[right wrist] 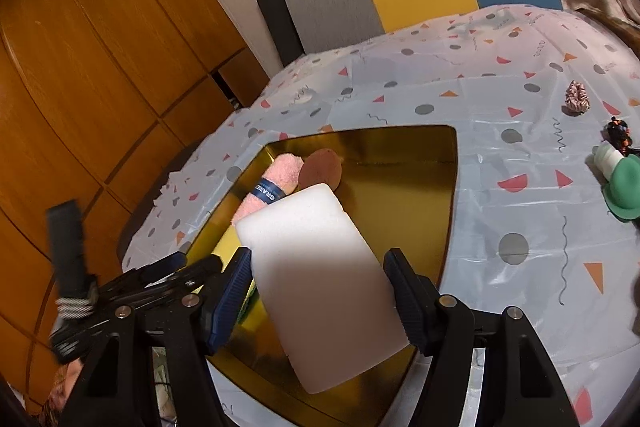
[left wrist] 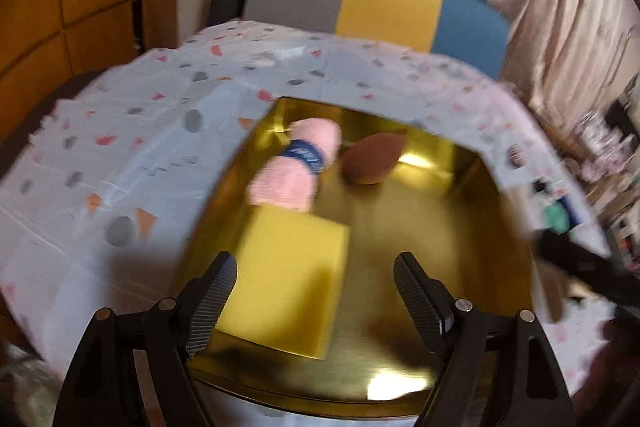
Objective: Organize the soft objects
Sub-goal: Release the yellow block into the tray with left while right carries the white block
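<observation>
Open tray floor (left wrist: 420, 227) right of yellow sponge (left wrist: 288, 279), towel roll (left wrist: 296, 171).

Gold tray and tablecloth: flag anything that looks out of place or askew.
Nothing looks spilled or damaged. In the gold tray lie the pink towel roll, brown sponge and yellow sponge. Still loose on the tablecloth: a scrunchie and a green hat-shaped item.
</observation>
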### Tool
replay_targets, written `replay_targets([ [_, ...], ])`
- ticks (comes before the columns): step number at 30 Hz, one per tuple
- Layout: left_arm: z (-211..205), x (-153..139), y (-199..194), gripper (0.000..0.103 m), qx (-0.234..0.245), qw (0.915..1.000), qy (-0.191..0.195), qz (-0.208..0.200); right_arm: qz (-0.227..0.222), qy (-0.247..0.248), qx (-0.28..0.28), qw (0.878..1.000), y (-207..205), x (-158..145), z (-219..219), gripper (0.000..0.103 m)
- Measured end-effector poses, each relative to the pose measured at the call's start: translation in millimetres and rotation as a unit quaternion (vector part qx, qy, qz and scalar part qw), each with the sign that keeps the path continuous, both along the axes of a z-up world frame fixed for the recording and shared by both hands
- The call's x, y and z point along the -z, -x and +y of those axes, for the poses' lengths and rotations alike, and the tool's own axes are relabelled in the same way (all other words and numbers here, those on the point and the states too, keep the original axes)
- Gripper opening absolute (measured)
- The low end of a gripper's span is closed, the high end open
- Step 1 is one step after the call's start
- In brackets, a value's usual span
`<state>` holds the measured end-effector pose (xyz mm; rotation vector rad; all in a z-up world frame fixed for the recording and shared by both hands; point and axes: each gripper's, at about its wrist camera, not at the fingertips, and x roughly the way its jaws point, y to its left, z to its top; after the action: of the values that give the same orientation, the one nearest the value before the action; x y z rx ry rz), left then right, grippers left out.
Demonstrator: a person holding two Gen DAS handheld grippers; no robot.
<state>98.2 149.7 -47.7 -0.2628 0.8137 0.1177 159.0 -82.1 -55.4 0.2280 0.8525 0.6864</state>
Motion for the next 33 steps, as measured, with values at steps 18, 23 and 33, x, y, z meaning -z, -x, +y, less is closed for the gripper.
replay_targets([
  [18, -33, 7, 8, 0.082, 0.039, 0.9987, 0.032, 0.003, -0.030, 0.186, -0.029, 0.982, -73, 22, 53, 0.068],
  [23, -31, 5, 9, 0.081, 0.038, 0.9986, 0.036, -0.001, -0.040, 0.221, -0.043, 0.974, -91, 26, 64, 0.069],
  [33, -29, 5, 9, 0.081, 0.037, 0.9983, 0.045, -0.001, -0.066, 0.284, -0.064, 0.954, -107, 39, 94, 0.077],
])
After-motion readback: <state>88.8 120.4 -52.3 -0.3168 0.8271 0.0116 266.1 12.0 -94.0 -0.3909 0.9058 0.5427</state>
